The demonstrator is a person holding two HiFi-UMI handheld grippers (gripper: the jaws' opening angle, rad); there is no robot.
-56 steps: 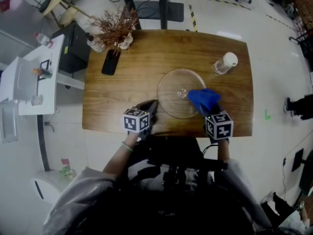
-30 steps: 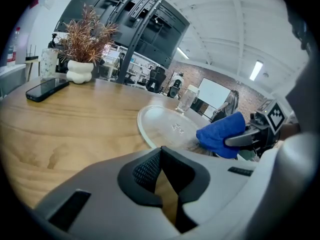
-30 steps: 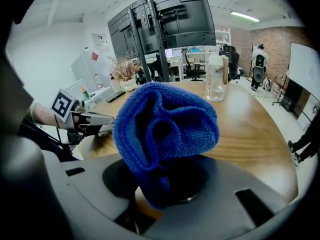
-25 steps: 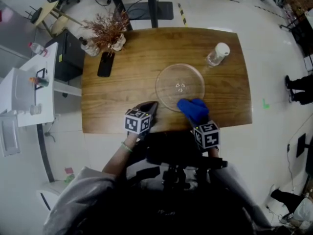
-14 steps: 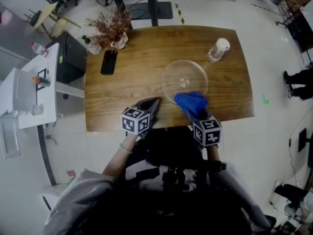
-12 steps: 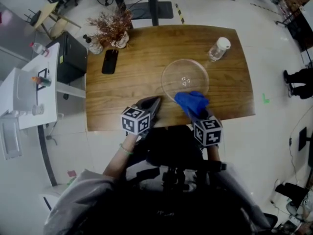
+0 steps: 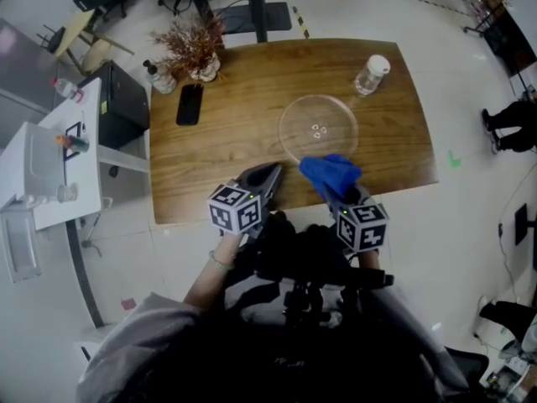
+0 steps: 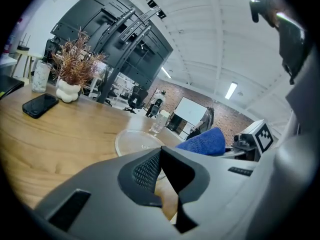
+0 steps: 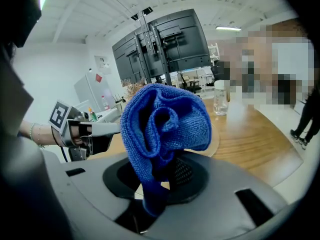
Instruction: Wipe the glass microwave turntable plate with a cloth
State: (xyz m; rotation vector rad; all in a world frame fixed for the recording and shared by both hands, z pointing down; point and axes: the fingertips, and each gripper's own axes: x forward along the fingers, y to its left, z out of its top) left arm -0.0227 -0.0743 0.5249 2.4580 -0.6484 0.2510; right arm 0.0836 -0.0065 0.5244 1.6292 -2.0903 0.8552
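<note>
The round clear glass turntable plate (image 7: pixel 318 129) lies flat on the wooden table (image 7: pixel 235 133), right of centre. It also shows in the left gripper view as a pale disc (image 8: pixel 135 141). My right gripper (image 7: pixel 342 193) is shut on a bunched blue cloth (image 7: pixel 331 175), held over the table's near edge, just short of the plate's near rim. The cloth (image 9: pixel 165 124) fills the right gripper view. My left gripper (image 7: pixel 267 179) is shut with nothing in it, its tip (image 8: pixel 159 156) over the near table edge, left of the plate.
A clear bottle with a white cap (image 7: pixel 370 75) stands at the far right of the table. A black phone (image 7: pixel 190 104) lies at the far left beside a dried plant in a white vase (image 7: pixel 193 47). White shelving (image 7: pixel 46 162) stands left of the table.
The right gripper with the cloth has drawn back from over the plate towards the near table edge. The left gripper has stayed near the front edge.
</note>
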